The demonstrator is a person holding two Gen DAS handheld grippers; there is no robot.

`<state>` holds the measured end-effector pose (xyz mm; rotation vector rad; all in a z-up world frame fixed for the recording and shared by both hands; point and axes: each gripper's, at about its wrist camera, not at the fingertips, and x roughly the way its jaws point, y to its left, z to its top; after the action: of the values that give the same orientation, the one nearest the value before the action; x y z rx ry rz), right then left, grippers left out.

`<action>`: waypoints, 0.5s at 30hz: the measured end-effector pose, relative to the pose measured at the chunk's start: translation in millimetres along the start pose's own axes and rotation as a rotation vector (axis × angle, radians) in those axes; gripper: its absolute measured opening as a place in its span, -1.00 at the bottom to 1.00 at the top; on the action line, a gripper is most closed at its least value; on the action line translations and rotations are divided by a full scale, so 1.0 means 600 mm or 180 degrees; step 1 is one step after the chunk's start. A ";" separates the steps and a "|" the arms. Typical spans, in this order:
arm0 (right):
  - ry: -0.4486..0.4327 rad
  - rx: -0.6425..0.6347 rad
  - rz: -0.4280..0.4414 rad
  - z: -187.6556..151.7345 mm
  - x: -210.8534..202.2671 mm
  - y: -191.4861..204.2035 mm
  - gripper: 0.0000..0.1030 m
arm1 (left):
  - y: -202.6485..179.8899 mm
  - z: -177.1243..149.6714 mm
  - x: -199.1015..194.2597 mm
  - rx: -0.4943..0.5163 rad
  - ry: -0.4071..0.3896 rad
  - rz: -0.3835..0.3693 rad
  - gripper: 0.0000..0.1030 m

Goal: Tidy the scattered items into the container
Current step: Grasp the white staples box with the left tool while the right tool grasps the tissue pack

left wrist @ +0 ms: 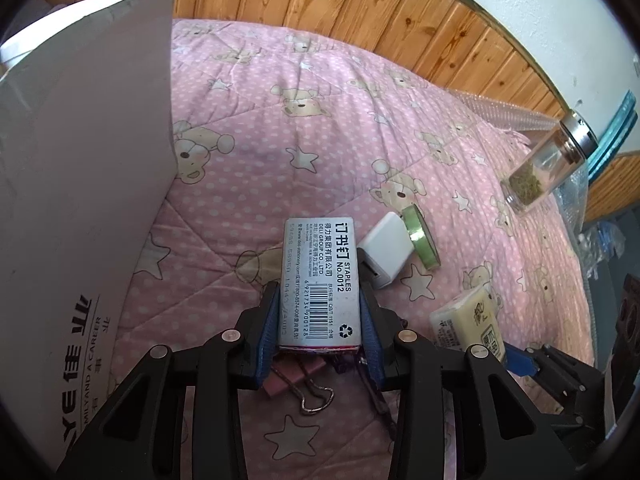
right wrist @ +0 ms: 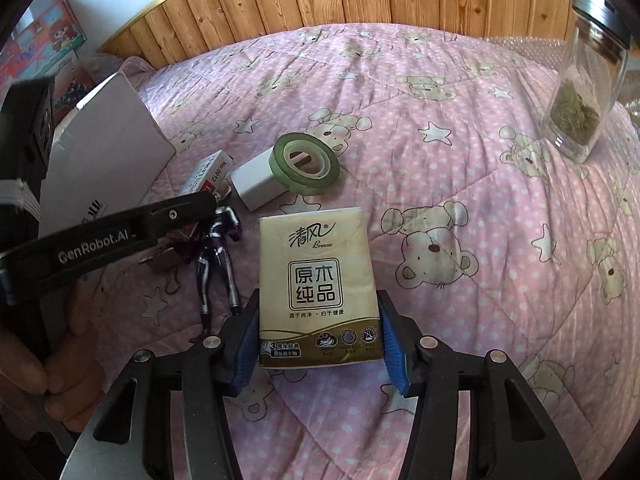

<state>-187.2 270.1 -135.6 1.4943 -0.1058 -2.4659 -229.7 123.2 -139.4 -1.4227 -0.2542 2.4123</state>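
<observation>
Staples box [left wrist: 319,280] was clamped between left gripper [left wrist: 320,292] pads beside white container [left wrist: 80,184]. Tissue pack [right wrist: 318,288] was pinched by right gripper [right wrist: 318,320] above pink quilt [right wrist: 440,160].

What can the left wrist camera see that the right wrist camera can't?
Only the left wrist view shows the staple box's barcode face gripped by the left gripper. Only the right wrist view shows the purple toy figure laid out and the tissue pack's front between the right gripper's pads. Both show the green tape roll, white charger, glass jar and white box.
</observation>
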 end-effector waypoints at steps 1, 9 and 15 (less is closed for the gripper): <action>-0.0003 0.0019 0.0016 0.000 -0.002 0.000 0.04 | 0.000 0.000 -0.002 -0.0013 0.0002 -0.0002 -0.25; -0.0052 0.0054 0.0086 -0.003 -0.022 0.006 0.04 | -0.010 -0.005 -0.037 -0.0035 -0.0074 -0.0071 -0.25; -0.0084 0.0100 0.0159 -0.013 -0.038 0.013 0.04 | -0.022 -0.018 -0.062 0.0002 -0.0069 -0.0071 -0.25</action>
<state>-168.9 268.7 -118.3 1.4538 -0.1855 -2.4559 -201.4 121.6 -110.3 -1.3867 -0.2729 2.4108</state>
